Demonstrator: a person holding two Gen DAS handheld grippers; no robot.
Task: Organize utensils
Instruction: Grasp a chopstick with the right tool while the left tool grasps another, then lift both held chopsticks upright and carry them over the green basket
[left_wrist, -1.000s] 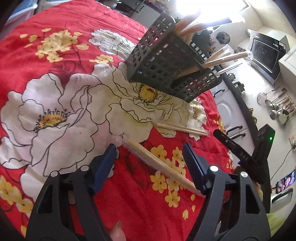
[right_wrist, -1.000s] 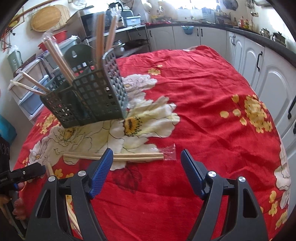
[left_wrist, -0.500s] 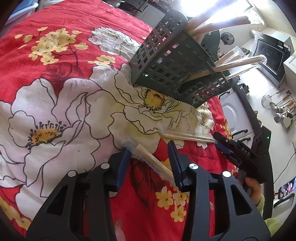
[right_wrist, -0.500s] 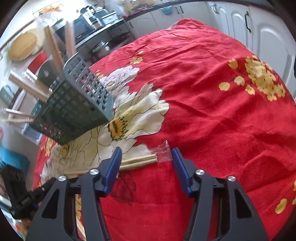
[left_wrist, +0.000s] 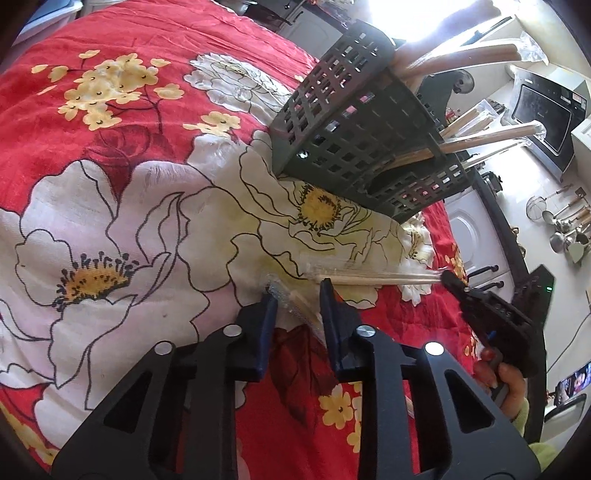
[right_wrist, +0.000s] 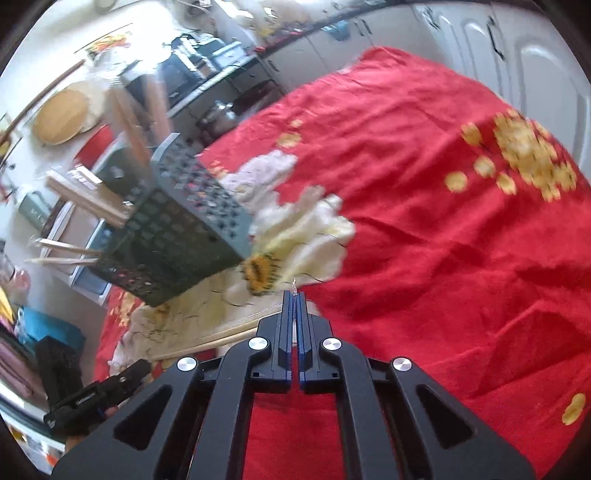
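Utensil basket (left_wrist: 354, 147) stands on the table (left_wrist: 110, 110), wooden handles (left_wrist: 491, 136) sticking out of it. In front of the basket lie two wrapped chopstick pairs: one (left_wrist: 373, 279) nearer the basket, its end at the right claw (right_wrist: 294, 295); the other (left_wrist: 295, 302) between the left claw's (left_wrist: 295, 295) fingers.

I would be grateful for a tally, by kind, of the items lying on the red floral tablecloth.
Wrapped chopstick packs: 2
Utensil basket: 1
Total: 3
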